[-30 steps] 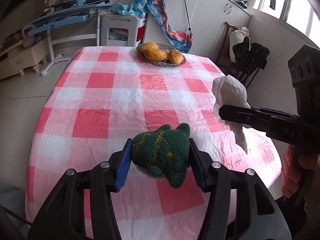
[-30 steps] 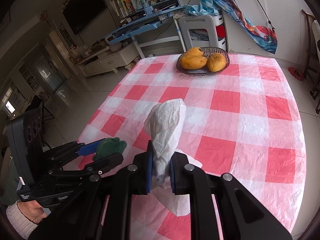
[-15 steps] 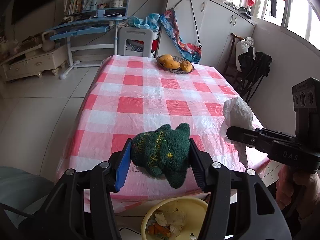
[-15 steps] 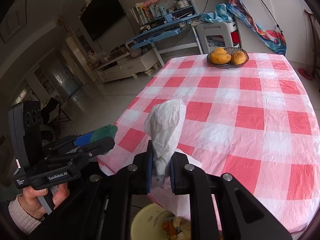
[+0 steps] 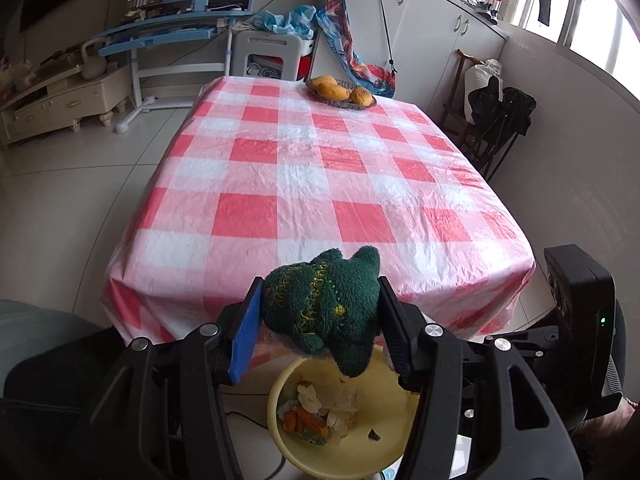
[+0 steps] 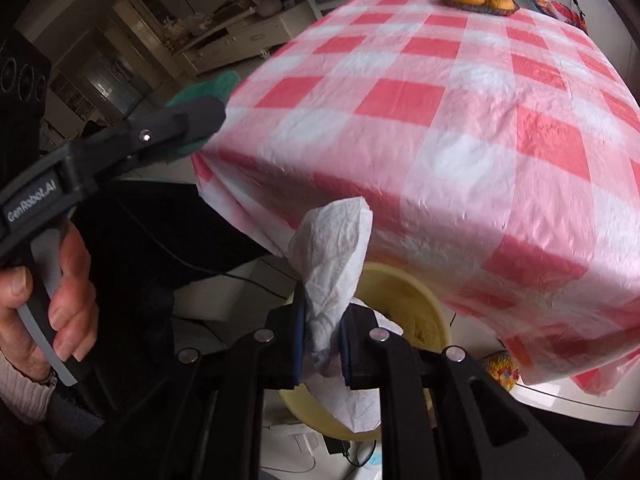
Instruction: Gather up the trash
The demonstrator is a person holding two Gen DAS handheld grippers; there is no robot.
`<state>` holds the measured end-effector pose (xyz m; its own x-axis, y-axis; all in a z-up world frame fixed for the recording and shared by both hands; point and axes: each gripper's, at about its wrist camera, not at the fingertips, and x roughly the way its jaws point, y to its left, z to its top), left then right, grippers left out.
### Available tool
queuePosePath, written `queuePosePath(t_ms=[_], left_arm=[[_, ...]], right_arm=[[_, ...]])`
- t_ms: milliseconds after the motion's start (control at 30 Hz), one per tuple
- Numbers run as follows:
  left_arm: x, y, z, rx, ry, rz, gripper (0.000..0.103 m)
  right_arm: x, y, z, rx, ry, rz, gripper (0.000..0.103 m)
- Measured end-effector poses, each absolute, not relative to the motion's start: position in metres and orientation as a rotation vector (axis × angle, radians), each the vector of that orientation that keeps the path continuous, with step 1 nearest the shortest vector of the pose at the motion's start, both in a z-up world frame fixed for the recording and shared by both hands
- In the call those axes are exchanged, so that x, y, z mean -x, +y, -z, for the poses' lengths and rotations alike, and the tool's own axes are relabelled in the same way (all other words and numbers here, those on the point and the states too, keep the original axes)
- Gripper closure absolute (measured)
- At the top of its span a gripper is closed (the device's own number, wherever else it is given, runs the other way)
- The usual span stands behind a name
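Note:
My left gripper (image 5: 320, 286) is shut on a dark green knitted cloth (image 5: 320, 312), just off the table's near edge and above a yellow bin (image 5: 276, 400) holding food scraps (image 5: 308, 412). In the right wrist view, my right gripper (image 6: 322, 314) has a crumpled white tissue (image 6: 336, 240) standing up between its pads. Its jaws are opening, though the pads still touch the tissue. The tissue's lower end hangs over the yellow bin (image 6: 416, 300). At left in that view, a hand carries the left gripper (image 6: 196, 120) with the green cloth (image 6: 216, 84).
The table with a red-and-white checked cloth (image 5: 320, 180) fills the middle, its draped edge right above the bin. A basket of mangoes (image 5: 340, 92) sits at its far end. A folded chair (image 5: 500, 120) stands to the right. A cable lies on the floor by the bin.
Both grippers drew back from over the table to beyond its near edge and now hang over the yellow bin. The right one dropped lower and tilted down. Both loads stayed in the jaws.

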<state>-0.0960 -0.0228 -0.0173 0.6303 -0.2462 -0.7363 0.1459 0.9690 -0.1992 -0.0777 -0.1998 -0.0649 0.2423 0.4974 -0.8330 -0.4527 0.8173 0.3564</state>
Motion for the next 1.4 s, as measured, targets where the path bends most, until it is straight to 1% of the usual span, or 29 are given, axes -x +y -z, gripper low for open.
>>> queuePosePath(t_ms=[33, 100, 200, 267, 300, 333, 367, 400, 467, 500, 533, 600, 633, 733, 867, 967, 1133, 1400], left_arm=[[0.099, -0.026, 0.021, 0.125, 0.877, 0.231, 0.05], [0.106, -0.032, 0.029, 0.119, 0.913, 0.248, 0.05], [0.115, -0.044, 0.045, 0.102, 0.993, 0.292, 0.048], [0.119, -0.052, 0.056, 0.078, 1.043, 0.318, 0.045], [0.12, -0.056, 0.061, 0.063, 1.071, 0.33, 0.042], [0.12, -0.06, 0.066, 0.045, 1.099, 0.343, 0.042], [0.122, -0.062, 0.068, 0.028, 1.108, 0.344, 0.041], [0.123, -0.063, 0.067, 0.018, 1.097, 0.34, 0.038], [0.126, -0.061, 0.057, 0.017, 1.052, 0.333, 0.036], [0.128, -0.059, 0.049, 0.017, 1.018, 0.324, 0.032], [0.13, -0.055, 0.039, 0.019, 0.975, 0.31, 0.024], [0.135, -0.046, 0.018, 0.022, 0.879, 0.264, 0.016], [0.138, -0.041, 0.008, 0.026, 0.833, 0.244, 0.012], [0.146, -0.026, -0.019, 0.039, 0.716, 0.199, 0.008], [0.154, -0.01, -0.044, 0.049, 0.592, 0.149, 0.007], [0.158, -0.003, -0.048, 0.04, 0.532, 0.119, 0.007], [0.149, 0.0, -0.029, 0.032, 0.572, 0.108, 0.007], [0.152, -0.003, -0.026, 0.049, 0.556, 0.133, 0.007]], right_arm=[[0.079, -0.203, 0.065, -0.044, 1.154, -0.623, 0.052], [0.081, -0.215, 0.057, -0.077, 1.099, -0.552, 0.039], [0.078, -0.244, 0.042, -0.191, 1.003, -0.43, 0.033], [0.078, -0.261, 0.033, -0.263, 0.936, -0.362, 0.032], [0.079, -0.266, 0.03, -0.28, 0.903, -0.338, 0.029], [0.079, -0.269, 0.026, -0.287, 0.873, -0.316, 0.026], [0.081, -0.271, 0.022, -0.289, 0.847, -0.297, 0.025], [0.083, -0.272, 0.02, -0.285, 0.823, -0.281, 0.023], [0.089, -0.274, 0.014, -0.268, 0.774, -0.25, 0.021], [0.092, -0.274, 0.01, -0.257, 0.746, -0.234, 0.02], [0.096, -0.274, 0.005, -0.246, 0.714, -0.219, 0.018], [0.102, -0.273, -0.005, -0.219, 0.644, -0.192, 0.017], [0.105, -0.272, -0.011, -0.2, 0.606, -0.177, 0.015], [0.118, -0.267, -0.025, -0.142, 0.5, -0.146, 0.014], [0.135, -0.26, -0.036, -0.074, 0.41, -0.118, 0.011], [0.143, -0.259, -0.035, -0.058, 0.392, -0.114, 0.009], [0.135, -0.254, -0.027, -0.031, 0.427, -0.103, 0.009], [0.137, -0.251, -0.022, -0.01, 0.439, -0.088, 0.009]])
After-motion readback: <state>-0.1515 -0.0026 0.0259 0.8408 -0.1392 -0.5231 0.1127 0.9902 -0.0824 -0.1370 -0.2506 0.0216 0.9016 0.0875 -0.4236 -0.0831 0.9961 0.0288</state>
